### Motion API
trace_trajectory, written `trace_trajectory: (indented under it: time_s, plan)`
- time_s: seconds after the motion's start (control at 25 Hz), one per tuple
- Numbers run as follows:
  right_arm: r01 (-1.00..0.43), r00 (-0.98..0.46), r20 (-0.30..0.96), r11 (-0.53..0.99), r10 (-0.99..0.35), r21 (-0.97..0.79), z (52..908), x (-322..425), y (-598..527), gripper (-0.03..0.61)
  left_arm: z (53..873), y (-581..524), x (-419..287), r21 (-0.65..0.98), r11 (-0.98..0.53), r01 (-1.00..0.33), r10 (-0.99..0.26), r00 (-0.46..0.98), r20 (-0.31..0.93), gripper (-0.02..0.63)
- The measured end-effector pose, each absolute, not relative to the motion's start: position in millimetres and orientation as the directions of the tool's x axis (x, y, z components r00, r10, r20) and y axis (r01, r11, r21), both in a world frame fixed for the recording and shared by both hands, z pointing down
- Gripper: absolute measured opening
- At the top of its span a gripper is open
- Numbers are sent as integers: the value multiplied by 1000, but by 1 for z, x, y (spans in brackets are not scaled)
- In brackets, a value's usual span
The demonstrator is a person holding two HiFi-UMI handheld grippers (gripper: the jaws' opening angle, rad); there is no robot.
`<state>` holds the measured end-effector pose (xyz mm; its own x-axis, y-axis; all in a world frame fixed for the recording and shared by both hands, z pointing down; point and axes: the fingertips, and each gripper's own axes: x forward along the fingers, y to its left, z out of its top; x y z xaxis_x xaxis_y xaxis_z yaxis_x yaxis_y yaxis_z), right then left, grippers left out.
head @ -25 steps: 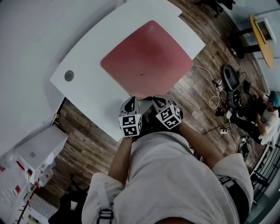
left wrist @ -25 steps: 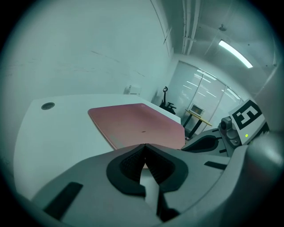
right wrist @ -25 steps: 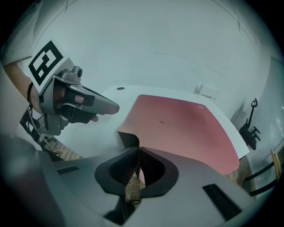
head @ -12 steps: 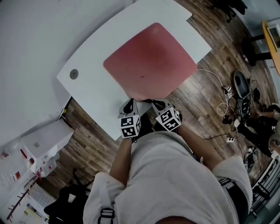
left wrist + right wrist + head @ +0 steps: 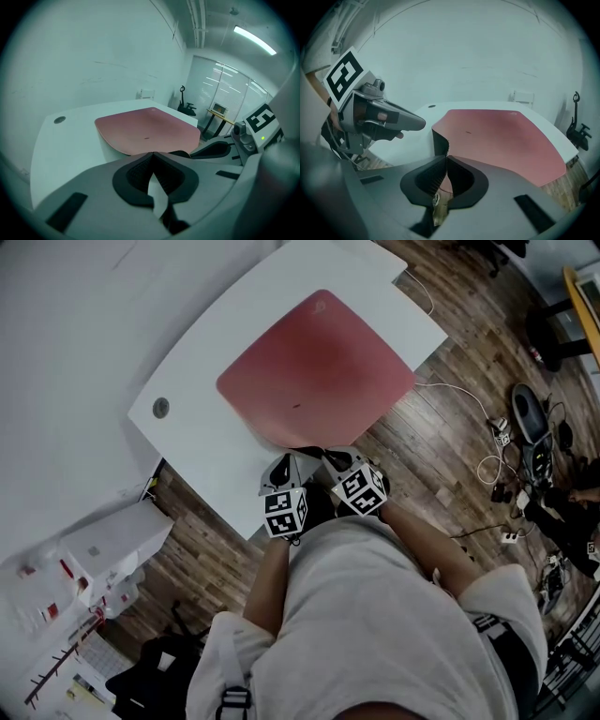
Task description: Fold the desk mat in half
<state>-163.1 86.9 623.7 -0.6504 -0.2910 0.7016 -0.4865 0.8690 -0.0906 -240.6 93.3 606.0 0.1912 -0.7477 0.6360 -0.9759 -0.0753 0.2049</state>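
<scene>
A red desk mat (image 5: 314, 367) lies flat on the white table (image 5: 206, 437), its near corner pointing at me. My right gripper (image 5: 330, 456) is shut on that corner. In the right gripper view the mat (image 5: 501, 136) curls up at the right gripper (image 5: 446, 157), showing its black underside. My left gripper (image 5: 286, 460) sits just left of it, shut, tips at the mat's near edge. The left gripper view shows the left gripper (image 5: 152, 153) with its jaws meeting, only white table behind them and the mat (image 5: 147, 129) beyond.
A round cable hole (image 5: 161, 408) sits in the table's left corner. The table edge runs just under both grippers, with wooden floor below. Cables and gear (image 5: 511, 442) lie on the floor at right, white boxes (image 5: 112, 549) at left. A white wall stands behind the table.
The head view has shifted a little. Both grippers stay at the mat's near corner, and the mat lies as before.
</scene>
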Motion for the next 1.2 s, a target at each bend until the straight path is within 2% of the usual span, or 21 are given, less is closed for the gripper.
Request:
trace_trajectory:
  time_s: [1.2]
  plan:
    - [-522,-636,702,849,-322,-84,627,-122,51,48,596,61,-183,170,-137,-976,-745,214,631,12]
